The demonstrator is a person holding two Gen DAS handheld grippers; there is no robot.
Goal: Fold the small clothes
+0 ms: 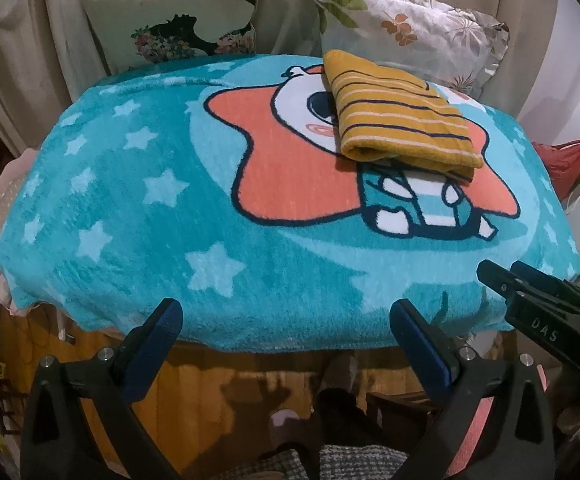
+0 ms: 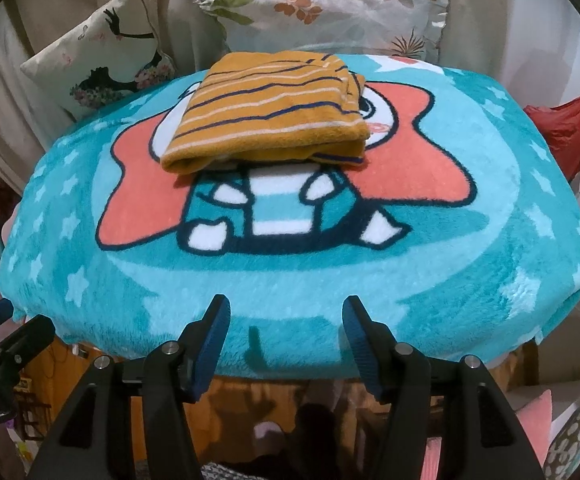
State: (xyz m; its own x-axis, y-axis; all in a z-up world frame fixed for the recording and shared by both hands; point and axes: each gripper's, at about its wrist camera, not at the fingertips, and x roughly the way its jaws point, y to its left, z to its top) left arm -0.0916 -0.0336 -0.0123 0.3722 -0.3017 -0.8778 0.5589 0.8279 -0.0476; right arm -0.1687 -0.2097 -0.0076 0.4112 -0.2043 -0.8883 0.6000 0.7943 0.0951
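A small mustard-yellow garment with white and navy stripes (image 1: 400,114) lies folded into a neat rectangle on the far part of a teal star-print blanket (image 1: 129,208). It also shows in the right wrist view (image 2: 269,114). My left gripper (image 1: 285,314) is open and empty, held back at the blanket's near edge. My right gripper (image 2: 285,314) is open and empty, also at the near edge, well short of the garment. The right gripper shows at the right edge of the left wrist view (image 1: 502,272).
The blanket (image 2: 430,264) covers a raised surface with an orange wooden front below. Two printed pillows (image 1: 169,12) (image 1: 410,24) lean against the curtain behind. A red cloth (image 2: 566,128) lies at the right.
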